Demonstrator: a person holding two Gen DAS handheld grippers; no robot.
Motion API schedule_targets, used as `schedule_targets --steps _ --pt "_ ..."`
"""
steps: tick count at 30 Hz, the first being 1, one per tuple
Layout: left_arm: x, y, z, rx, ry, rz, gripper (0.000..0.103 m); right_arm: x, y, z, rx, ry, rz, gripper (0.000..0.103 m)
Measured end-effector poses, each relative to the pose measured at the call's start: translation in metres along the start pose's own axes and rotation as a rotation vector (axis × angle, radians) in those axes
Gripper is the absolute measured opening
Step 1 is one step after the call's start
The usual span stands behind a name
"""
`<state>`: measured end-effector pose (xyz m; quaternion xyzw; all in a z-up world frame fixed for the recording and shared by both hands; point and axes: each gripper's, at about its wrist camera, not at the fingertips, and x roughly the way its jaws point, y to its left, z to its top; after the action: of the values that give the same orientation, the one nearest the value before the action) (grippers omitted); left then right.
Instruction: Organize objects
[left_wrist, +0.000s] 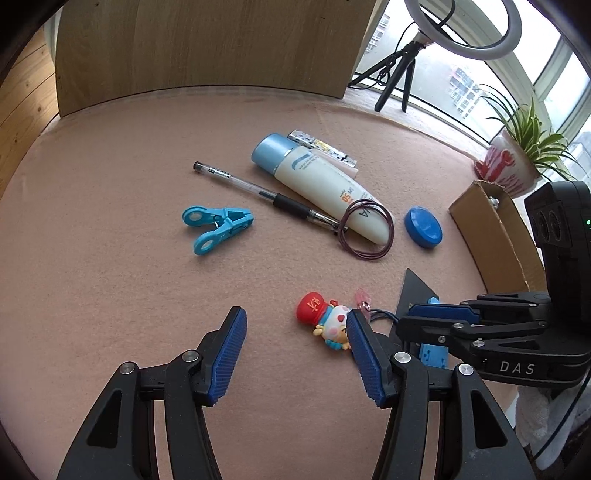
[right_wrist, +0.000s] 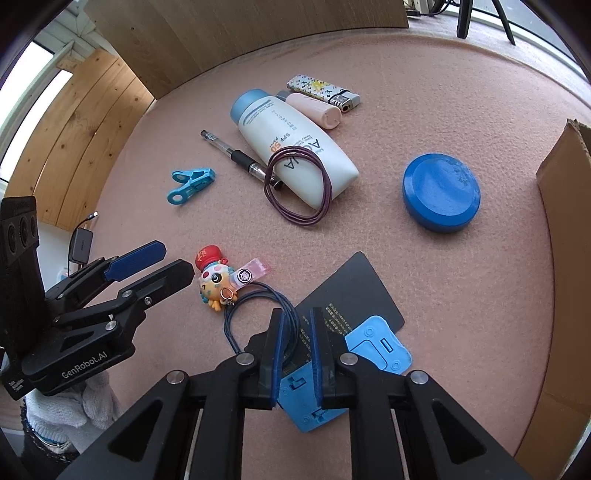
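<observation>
One card holder (right_wrist: 380, 354), one pen (right_wrist: 236, 153), two lighters (right_wrist: 321, 90)

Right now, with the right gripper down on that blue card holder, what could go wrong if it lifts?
The dark cord runs through the right gripper and ties to the cartoon keychain, so lifting the blue card holder may drag the toy along. The black card lies partly under the holder and could slide. The open left gripper sits near the toy and might bump it.
</observation>
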<state>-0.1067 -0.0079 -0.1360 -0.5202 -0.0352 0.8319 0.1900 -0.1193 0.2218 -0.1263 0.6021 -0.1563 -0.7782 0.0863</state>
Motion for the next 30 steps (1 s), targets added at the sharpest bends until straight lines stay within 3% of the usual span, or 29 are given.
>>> schedule_targets --steps 4,8,20,25,30 --pt "0.008 -0.020 -0.001 0.069 0.015 0.012 0.065 0.000 0.011 0.000 -0.053 0.002 -0.023 0.027" --pt "0.019 -0.020 -0.002 0.081 0.039 0.062 0.065 0.001 0.016 -0.003 -0.107 -0.004 -0.096 0.022" --pt "0.008 0.018 0.002 0.027 0.009 0.156 0.067 0.002 0.017 -0.005 -0.141 -0.023 -0.115 0.022" --pt "0.000 0.042 0.001 -0.016 0.003 0.191 0.065 0.011 0.034 -0.001 -0.226 -0.046 -0.159 0.022" --pt "-0.017 0.057 -0.001 -0.084 -0.022 0.124 0.066 0.022 0.056 -0.005 -0.365 -0.032 -0.243 0.022"
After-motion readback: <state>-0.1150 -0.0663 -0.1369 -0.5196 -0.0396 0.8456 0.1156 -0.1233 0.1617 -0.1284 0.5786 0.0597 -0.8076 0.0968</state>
